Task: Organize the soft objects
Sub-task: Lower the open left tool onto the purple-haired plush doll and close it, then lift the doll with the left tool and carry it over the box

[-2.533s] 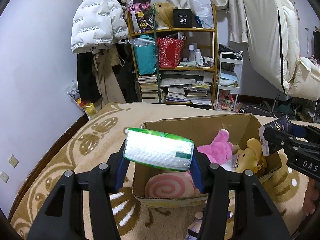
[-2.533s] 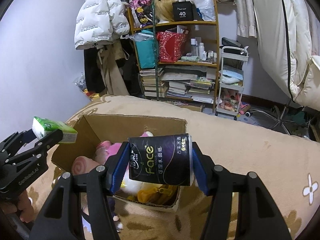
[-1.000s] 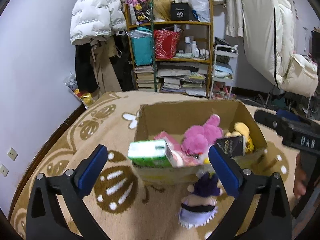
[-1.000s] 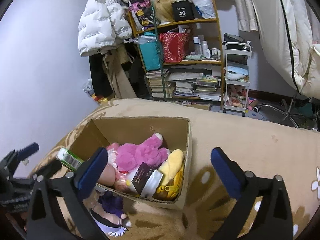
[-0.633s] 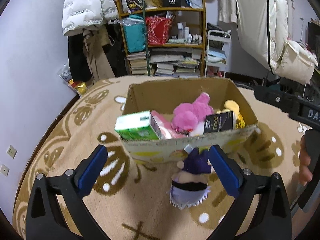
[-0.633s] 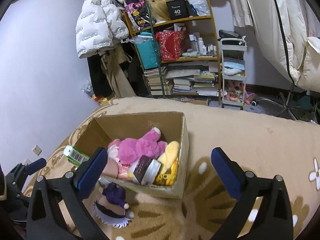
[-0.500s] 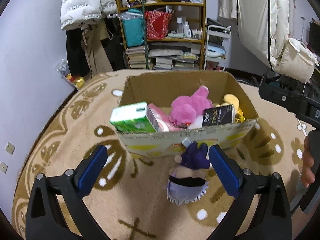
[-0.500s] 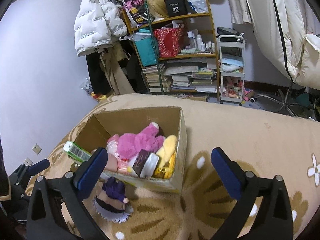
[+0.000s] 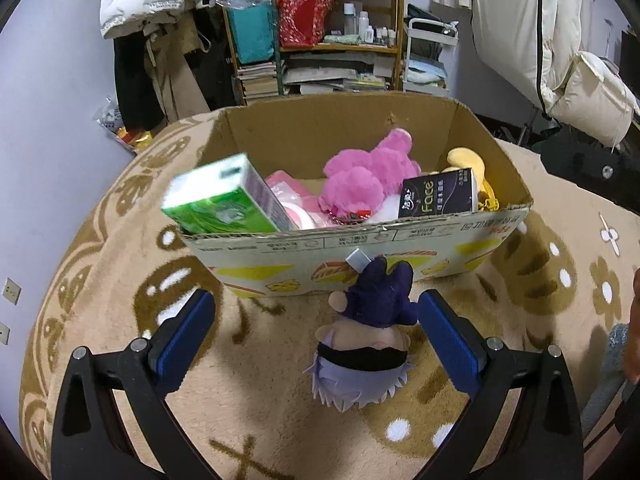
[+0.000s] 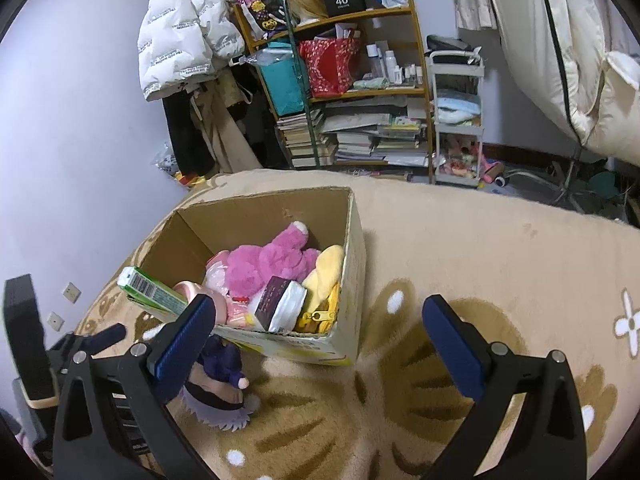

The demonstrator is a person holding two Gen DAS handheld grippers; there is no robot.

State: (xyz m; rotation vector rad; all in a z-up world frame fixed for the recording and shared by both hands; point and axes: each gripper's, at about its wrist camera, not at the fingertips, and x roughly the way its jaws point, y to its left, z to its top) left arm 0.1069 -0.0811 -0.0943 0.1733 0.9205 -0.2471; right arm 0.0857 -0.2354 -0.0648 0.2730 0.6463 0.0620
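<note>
A cardboard box (image 9: pixel 344 248) (image 10: pixel 352 264) stands on the beige rug. In it lie a green tissue pack (image 9: pixel 216 200) (image 10: pixel 152 296) leaning on the near left rim, a pink plush (image 9: pixel 368 180) (image 10: pixel 264 264), a black tissue roll (image 9: pixel 440 196) (image 10: pixel 280 304), a yellow plush (image 9: pixel 466 160) (image 10: pixel 324 272) and a pink swirl cushion (image 9: pixel 292 204). A purple-haired doll (image 9: pixel 368 344) (image 10: pixel 220 388) lies on the rug in front of the box. My left gripper (image 9: pixel 316 328) is open with the doll between its fingers, apart from both. My right gripper (image 10: pixel 320 340) is open and empty above the rug, right of the box.
A cluttered bookshelf (image 10: pixel 348 80) and a white rolling cart (image 10: pixel 456 120) stand at the back wall. Coats hang at the left (image 10: pixel 180 32). White bedding (image 10: pixel 560 60) hangs at the right. The rug (image 10: pixel 500 264) stretches to the right of the box.
Both grippers opened and let the green pack and the black roll fall into the box. Both then pulled back, and the left one lowered around the doll.
</note>
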